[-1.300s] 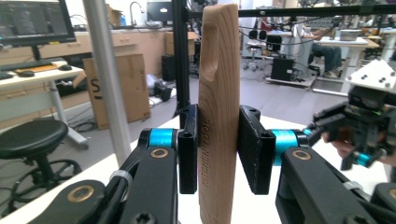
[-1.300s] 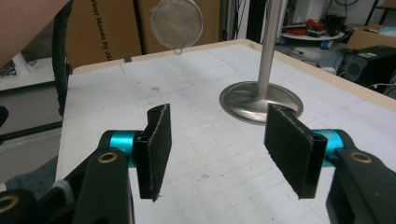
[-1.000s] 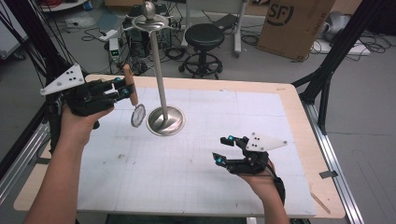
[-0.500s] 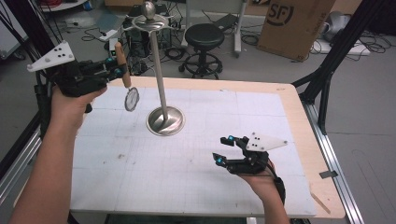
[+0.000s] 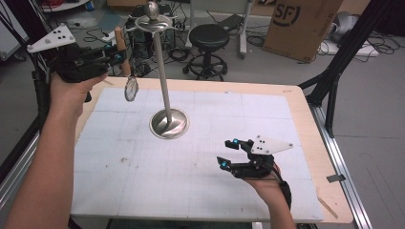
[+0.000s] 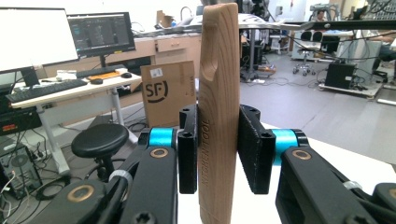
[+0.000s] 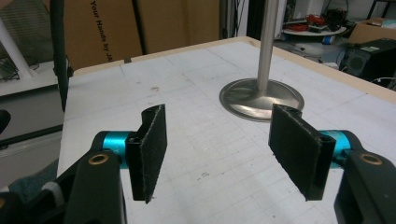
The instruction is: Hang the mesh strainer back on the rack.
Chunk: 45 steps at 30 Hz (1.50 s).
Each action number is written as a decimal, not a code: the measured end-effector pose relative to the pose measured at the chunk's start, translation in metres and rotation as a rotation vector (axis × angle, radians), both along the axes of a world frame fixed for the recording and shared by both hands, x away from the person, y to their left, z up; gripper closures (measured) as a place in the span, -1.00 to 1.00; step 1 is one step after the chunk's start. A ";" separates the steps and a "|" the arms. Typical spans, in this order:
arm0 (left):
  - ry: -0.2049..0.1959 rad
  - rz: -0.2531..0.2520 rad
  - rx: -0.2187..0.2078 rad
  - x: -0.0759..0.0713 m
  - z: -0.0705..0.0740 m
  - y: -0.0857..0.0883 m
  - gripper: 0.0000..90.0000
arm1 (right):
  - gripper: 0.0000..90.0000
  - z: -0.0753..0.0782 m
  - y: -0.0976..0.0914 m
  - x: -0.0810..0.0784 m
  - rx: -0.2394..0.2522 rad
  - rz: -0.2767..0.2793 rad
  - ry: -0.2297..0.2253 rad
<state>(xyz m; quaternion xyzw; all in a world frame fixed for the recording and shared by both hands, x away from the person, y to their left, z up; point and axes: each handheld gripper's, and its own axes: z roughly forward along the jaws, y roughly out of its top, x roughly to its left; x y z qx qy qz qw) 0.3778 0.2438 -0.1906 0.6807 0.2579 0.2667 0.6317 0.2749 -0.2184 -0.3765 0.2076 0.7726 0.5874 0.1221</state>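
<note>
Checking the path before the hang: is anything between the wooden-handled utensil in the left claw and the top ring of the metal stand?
Nothing visible. The utensil hangs in the left claw, open air between it and the stand's top ring.

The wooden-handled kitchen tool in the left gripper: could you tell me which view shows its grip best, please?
The left gripper view: the wooden handle stands upright, clamped between both pads. The high view shows the whole tool hanging from the left gripper, its round metal end down, but small. The right gripper view looks at the stand's base.

Black left gripper (image 6: 218, 154) – cyan collars, brass screws, grey three-cornered plate; bare forearms.
</note>
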 end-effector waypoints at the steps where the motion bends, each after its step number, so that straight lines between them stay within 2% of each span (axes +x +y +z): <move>1: 0.000 0.003 0.005 0.001 0.001 -0.001 0.57 | -0.19 0.000 0.000 0.000 0.001 -0.001 0.002; 19: 0.010 0.046 0.039 0.012 0.008 -0.016 0.57 | -0.19 0.000 -0.001 0.000 0.004 0.003 0.001; 24: 0.023 0.081 0.045 0.019 0.009 -0.016 0.57 | -0.19 0.000 -0.001 0.000 0.005 0.004 0.002; 27: 0.031 0.101 0.059 0.024 0.010 -0.017 0.57 | -0.19 -0.001 -0.001 0.001 0.004 0.003 0.004; 33: 0.039 0.108 0.083 0.029 0.007 -0.023 0.57 | -0.19 -0.001 -0.002 0.001 0.005 0.002 0.007; 37: 0.046 0.097 0.050 0.028 0.003 -0.022 0.55 | -0.19 -0.001 -0.002 0.001 0.006 0.002 0.009; 40: 0.057 0.090 0.024 0.027 0.001 -0.019 0.37 | -0.19 -0.001 -0.002 0.001 0.006 0.003 0.008; 45: 0.064 0.070 0.008 0.022 -0.005 -0.014 0.25 | -0.19 -0.002 -0.001 0.001 0.004 0.006 0.010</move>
